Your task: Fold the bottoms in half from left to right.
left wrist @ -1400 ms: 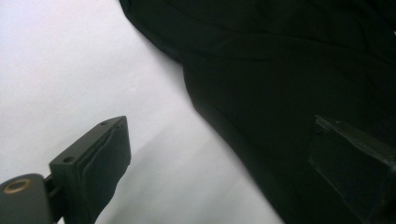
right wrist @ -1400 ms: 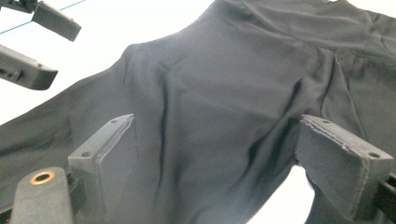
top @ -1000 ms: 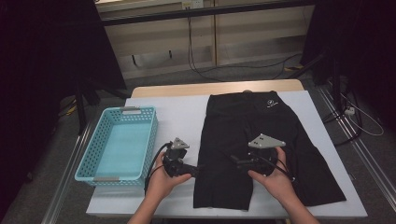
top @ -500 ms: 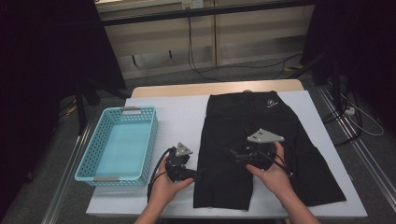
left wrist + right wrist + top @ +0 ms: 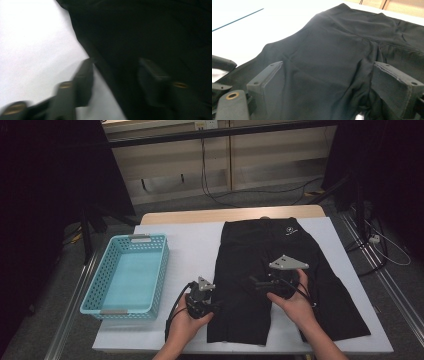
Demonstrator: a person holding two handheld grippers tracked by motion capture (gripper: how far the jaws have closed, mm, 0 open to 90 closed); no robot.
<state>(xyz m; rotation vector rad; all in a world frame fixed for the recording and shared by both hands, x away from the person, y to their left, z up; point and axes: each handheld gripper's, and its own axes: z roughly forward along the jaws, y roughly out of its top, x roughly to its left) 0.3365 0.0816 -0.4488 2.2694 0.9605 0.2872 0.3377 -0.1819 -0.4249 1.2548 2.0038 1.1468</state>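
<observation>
While the left gripper's (image 5: pixel 214 308) jaws have just been closing astride the smooth black shorts' (image 5: pixel 280 270) hem, the right gripper (image 5: pixel 254 284) is held agape above the fabric.

We see black shorts (image 5: pixel 270 270) made of soft, smooth cloth (a bit shiny in the right gripper view). Left of the shorts sits a blue plastic basket (image 5: pixel 161 270) with holes. Under the shorts, the white table cover (image 5: pixel 192 250) looks smooth and matt.
</observation>
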